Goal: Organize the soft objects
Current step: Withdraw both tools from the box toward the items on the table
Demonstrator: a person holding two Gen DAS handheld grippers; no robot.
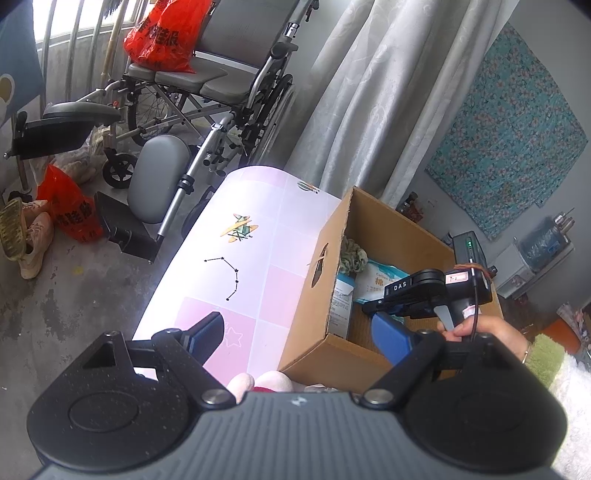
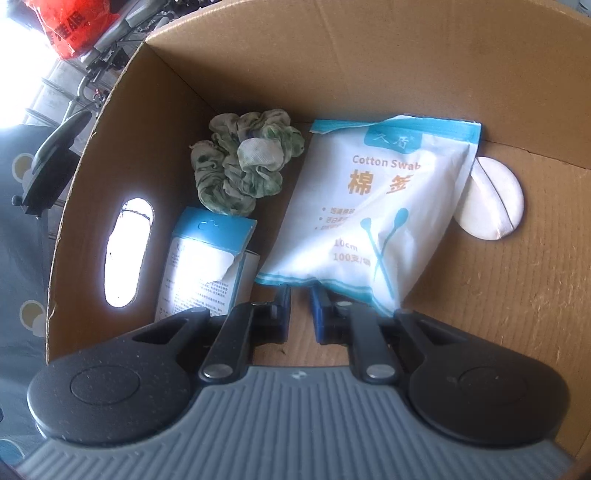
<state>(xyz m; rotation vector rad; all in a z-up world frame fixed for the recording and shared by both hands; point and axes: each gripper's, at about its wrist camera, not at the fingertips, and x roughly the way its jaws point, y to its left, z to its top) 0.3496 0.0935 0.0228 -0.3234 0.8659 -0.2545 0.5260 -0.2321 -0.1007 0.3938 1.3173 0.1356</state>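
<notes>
An open cardboard box (image 2: 332,55) holds a green scrunchie (image 2: 247,162), a white and blue cotton swab bag (image 2: 369,206), a small blue and white carton (image 2: 207,258) and a round white puff (image 2: 491,203). My right gripper (image 2: 300,295) points down into the box. Its fingers are almost together at the bag's lower edge, and only cardboard shows between the pads. In the left wrist view my left gripper (image 1: 295,321) is open and holds nothing. It straddles the near left corner of the cardboard box (image 1: 306,332). A pink and white plush (image 1: 258,380) lies just below it.
The box sits on a table with a pink patterned cloth (image 1: 240,258). A wheelchair (image 1: 207,88) with a red bag (image 1: 162,33), shoes (image 1: 33,243) and another red bag (image 1: 70,206) crowd the floor to the left. Grey curtains (image 1: 369,92) hang behind.
</notes>
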